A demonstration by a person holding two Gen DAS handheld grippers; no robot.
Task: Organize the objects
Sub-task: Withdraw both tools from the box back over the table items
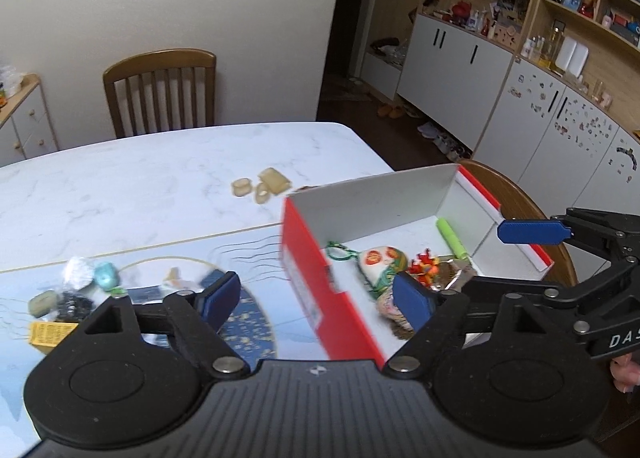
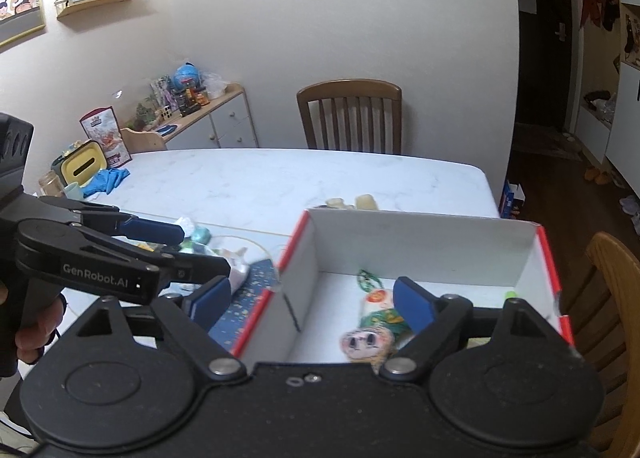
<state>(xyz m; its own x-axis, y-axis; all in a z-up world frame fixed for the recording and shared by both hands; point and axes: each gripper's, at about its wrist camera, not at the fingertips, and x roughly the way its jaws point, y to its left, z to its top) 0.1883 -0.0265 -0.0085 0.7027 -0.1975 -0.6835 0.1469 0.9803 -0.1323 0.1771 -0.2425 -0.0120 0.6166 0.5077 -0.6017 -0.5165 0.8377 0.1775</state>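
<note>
Loose trinkets (image 1: 72,294) are what I'm sorting, and they lie on the blue patterned mat (image 1: 248,322), at about ten o'clock from my left gripper (image 1: 316,298). That is the relation I'd act on: the pile sits to the left of the red-and-white box (image 1: 308,278), on the left gripper's side, with the box's left wall between it and the right gripper (image 2: 312,306). I judge the left hand the nearer one for the next pick.

Both grippers are released, jaws standing wide with nothing between the pads. The left one hangs over the box's near-left corner, one blue pad over the mat, the other over the box floor. The right one sits astride the box's left wall from the near side.

Counting from near to far. In the box I make out four things: a printed cloth doll or pouch (image 2: 372,322) lying with its long axis running six to twelve o'clock, a small red-orange toy (image 1: 426,264) just beside it, a green cord loop (image 1: 340,252) at its far end, and a green stick (image 1: 452,238) along the right wall, angled toward eleven o'clock. On the mat the pile holds roughly six small pieces, among them a yellow tag (image 1: 50,334), a teal lump (image 1: 107,276) and a crumpled silver wrapper (image 1: 78,270); blur keeps me from an exact count. Farther off, on the bare white table (image 1: 140,186) at twelve o'clock, lie three pale yellowish pieces (image 1: 262,184), close together.
</note>
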